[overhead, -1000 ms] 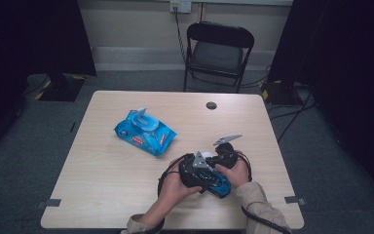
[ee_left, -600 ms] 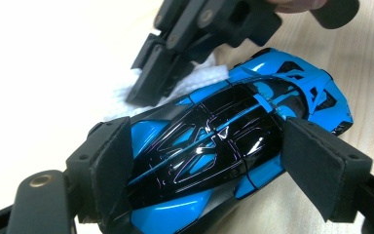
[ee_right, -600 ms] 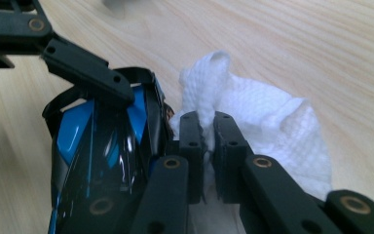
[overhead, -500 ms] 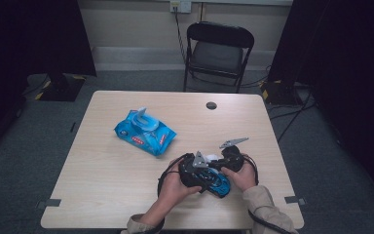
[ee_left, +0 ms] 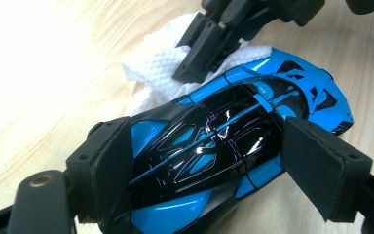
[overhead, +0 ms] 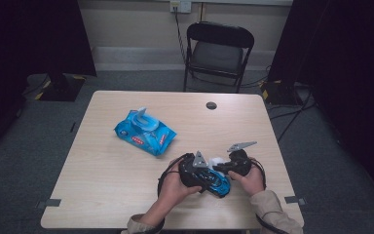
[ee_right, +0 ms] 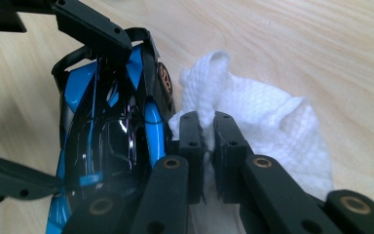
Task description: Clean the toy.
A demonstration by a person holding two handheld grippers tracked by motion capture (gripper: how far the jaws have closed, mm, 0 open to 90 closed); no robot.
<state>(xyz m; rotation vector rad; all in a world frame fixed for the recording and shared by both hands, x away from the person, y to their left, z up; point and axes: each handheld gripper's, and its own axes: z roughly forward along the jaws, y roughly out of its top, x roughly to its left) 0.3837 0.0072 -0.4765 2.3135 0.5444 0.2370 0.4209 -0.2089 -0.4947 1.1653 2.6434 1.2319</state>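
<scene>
Wiping the toy car (ee_left: pixel 233 141): left gripper (ee_left: pixel 214 165) clamps it by both sides, near the table's (overhead: pixel 126 195) front edge. Right gripper (ee_right: pixel 207 146) is pinched tight on the white wipe (ee_right: pixel 272 126), touching the car's side. Keep the car pinned, use light short strokes, and avoid bumping the left jaws.

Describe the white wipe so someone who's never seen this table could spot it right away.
On the wooden table, near the front edge, two hand-held grippers meet over a blue toy car. The wipe is the crumpled white cloth beside that car, pinched in the right gripper, unlike the blue wipes pack lying farther back.
</scene>
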